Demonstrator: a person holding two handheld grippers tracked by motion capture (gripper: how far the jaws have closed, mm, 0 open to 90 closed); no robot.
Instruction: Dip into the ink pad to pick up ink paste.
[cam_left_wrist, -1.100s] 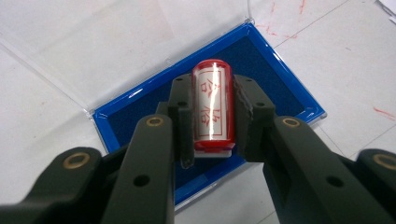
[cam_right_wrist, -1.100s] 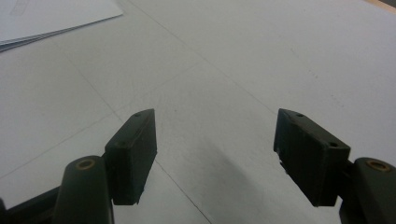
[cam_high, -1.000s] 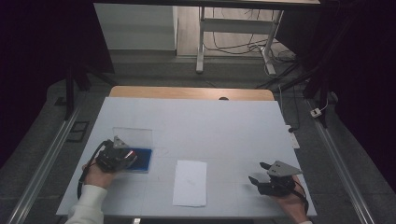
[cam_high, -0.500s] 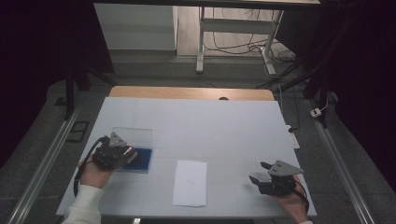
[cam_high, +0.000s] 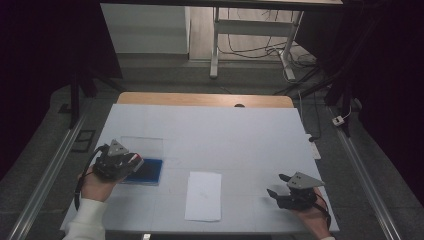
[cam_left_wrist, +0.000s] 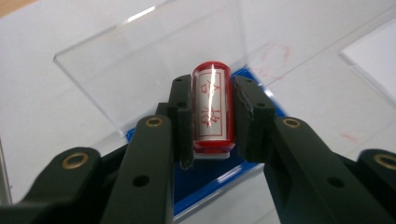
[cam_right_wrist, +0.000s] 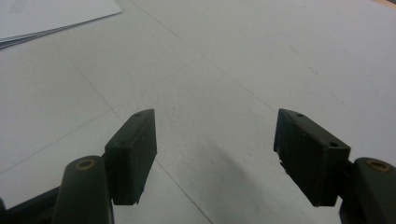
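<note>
My left gripper (cam_left_wrist: 212, 116) is shut on a red, clear-bodied stamp (cam_left_wrist: 212, 109) with red characters on its label. It holds the stamp just above a blue ink pad (cam_high: 145, 171) whose clear lid (cam_left_wrist: 154, 60) stands open behind it. In the high view the left gripper (cam_high: 131, 162) sits at the table's left, over the pad's near-left corner. A white sheet of paper (cam_high: 203, 195) lies flat in the middle front. At the front right, my right gripper (cam_high: 276, 186) rests open with nothing between its pads (cam_right_wrist: 133, 149).
The white table top (cam_high: 225, 135) ends in a wooden strip (cam_high: 200, 99) at the far edge. A stack of paper shows at the upper left of the right gripper view (cam_right_wrist: 51, 18). Faint red marks (cam_left_wrist: 275, 51) stain the table beside the pad.
The left hand has shifted slightly forward and up over the ink pad with the stamp still held. The right gripper has stayed where it was.
</note>
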